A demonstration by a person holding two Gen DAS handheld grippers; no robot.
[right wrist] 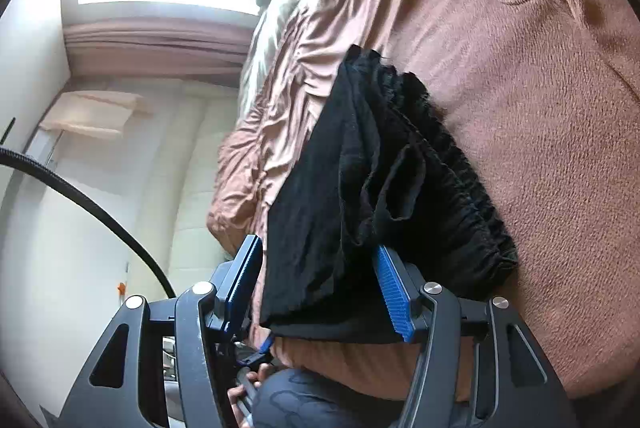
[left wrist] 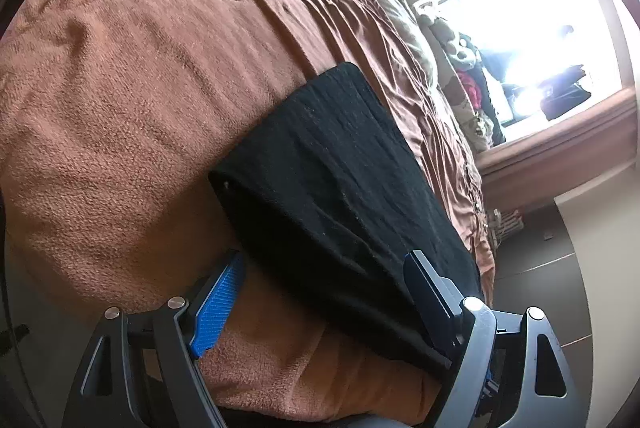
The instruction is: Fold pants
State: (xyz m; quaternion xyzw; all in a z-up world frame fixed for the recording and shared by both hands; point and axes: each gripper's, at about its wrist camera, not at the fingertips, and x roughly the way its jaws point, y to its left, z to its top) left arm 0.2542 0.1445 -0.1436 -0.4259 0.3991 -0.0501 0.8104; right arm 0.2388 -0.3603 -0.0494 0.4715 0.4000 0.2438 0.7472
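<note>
While the black pants (left wrist: 340, 196) are lying folded on the blanket-covered bed (left wrist: 120, 116), you are keeping the left gripper (left wrist: 324, 292) angled down, fingers spread wide astride the near end; square up before pinching. Right view: right gripper (right wrist: 316, 288) is tilting slightly downward, fingers half-spread around the waistband end, pinching nothing.

A bed (left wrist: 120, 108) under a rust-brown blanket; glaring window (left wrist: 520, 28), pale walls (right wrist: 32, 68), dark floor (left wrist: 532, 268).
</note>
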